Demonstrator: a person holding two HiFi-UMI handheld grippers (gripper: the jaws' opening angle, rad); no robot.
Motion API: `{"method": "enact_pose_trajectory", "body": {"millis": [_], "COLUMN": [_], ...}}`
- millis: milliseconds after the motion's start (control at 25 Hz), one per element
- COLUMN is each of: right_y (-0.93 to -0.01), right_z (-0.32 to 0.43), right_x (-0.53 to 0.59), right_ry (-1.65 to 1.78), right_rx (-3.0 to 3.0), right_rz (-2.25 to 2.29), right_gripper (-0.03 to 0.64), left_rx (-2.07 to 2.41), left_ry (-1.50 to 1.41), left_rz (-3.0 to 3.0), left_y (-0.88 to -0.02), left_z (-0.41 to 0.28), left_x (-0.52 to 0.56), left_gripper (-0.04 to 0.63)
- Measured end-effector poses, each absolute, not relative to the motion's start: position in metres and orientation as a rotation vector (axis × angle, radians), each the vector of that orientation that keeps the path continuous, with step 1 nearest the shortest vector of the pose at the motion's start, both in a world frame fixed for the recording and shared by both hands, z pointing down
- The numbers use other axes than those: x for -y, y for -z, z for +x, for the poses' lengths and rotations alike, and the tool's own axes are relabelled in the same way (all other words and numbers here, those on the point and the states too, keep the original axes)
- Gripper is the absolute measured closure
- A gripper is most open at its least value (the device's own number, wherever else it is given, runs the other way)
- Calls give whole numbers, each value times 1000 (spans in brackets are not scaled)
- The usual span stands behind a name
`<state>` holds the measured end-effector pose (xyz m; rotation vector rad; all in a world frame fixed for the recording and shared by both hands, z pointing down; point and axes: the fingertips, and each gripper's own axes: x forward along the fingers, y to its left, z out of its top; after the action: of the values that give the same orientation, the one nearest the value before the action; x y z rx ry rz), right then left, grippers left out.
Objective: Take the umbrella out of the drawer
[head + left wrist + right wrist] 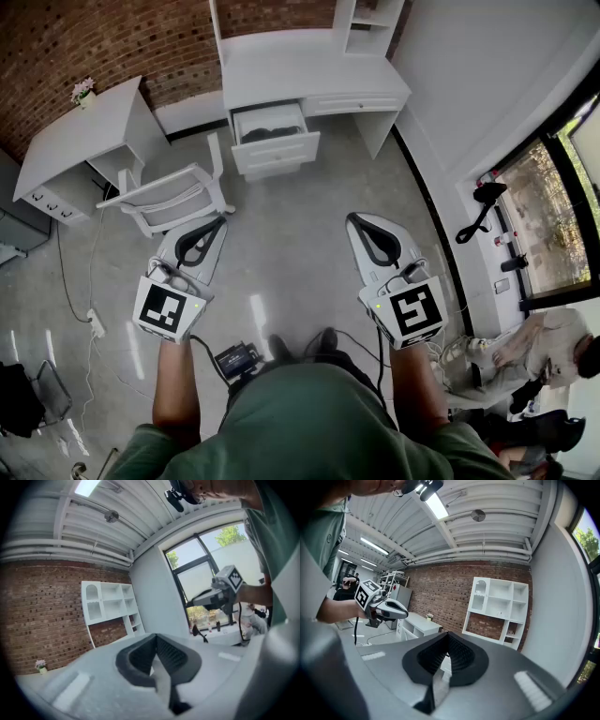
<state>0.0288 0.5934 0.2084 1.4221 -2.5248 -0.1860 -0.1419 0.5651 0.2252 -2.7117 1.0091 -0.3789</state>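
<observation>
Daylight from the window [548,220] and a ceiling strip light [437,506] keep the room bright and even, with soft shadows and pale streaks of glare on the glossy floor [261,314]. All 3 views bow strongly at the edges; both gripper views sit inside dark round vignettes, where the left gripper [155,641] and right gripper [447,637] blur close to the lens.

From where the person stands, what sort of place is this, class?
Likely a mock study room in a lab: white desk, its drawer open, a white chair, a brick wall behind.
</observation>
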Motion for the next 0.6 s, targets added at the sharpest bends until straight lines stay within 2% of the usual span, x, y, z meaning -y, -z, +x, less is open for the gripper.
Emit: {"method": "enact_pose_trajectory", "body": {"millis": [600], "right_y": [-211], "right_z": [20], "right_x": [-585], "right_ry": [177], "right_rx": [2543], "right_rz": [1444], "right_gripper": [612], "left_rx": [-1001], "left_ry": [373], "left_rz": [-2720], "left_y": [-231], "left_z": [-149], "left_x": [-557], "left_gripper": [592]}}
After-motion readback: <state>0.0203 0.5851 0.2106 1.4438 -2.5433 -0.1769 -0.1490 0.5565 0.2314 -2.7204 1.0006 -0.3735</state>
